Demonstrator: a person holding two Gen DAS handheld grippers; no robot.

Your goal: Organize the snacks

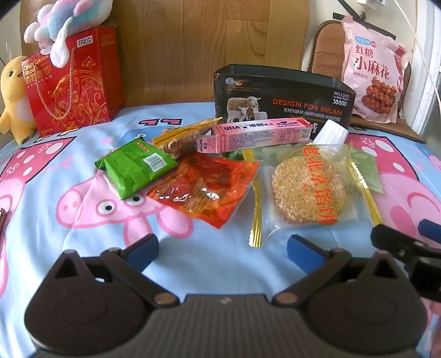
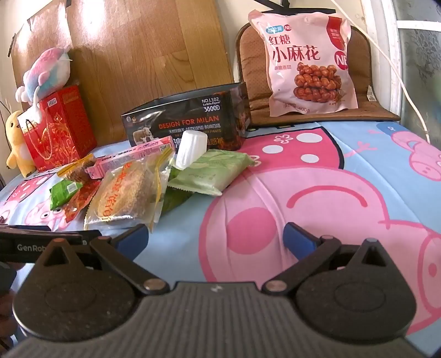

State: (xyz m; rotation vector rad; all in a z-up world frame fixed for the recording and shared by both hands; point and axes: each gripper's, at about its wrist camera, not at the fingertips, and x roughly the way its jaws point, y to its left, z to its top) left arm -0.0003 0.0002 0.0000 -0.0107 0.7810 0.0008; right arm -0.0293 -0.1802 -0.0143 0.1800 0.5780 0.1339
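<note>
Snacks lie in a loose pile on the cartoon-pig sheet. There is a sesame cake in a clear wrapper [image 1: 308, 190] [image 2: 124, 192], an orange-red packet [image 1: 204, 187], a green packet [image 1: 135, 168] [image 2: 63, 192], a long pink candy box [image 1: 256, 135] [image 2: 132, 157], a yellow-edged biscuit packet [image 1: 182, 135], a white ribbed piece [image 1: 330, 133] [image 2: 190, 148] and a pale green packet [image 2: 212, 170]. A black open box [image 1: 284, 99] [image 2: 187, 121] stands behind them. My left gripper [image 1: 223, 250] is open and empty just short of the sesame cake. My right gripper [image 2: 215, 239] is open and empty to the right of the pile.
A red gift bag [image 1: 74, 79] [image 2: 58, 129] with a plush toy [image 1: 63, 24] on it stands at the back left, beside a yellow plush chick [image 1: 13, 96]. A big pink snack bag [image 1: 374, 68] [image 2: 308, 60] leans on a brown cushion [image 2: 361, 55] at the back right. A wooden board [image 1: 193, 41] lines the back.
</note>
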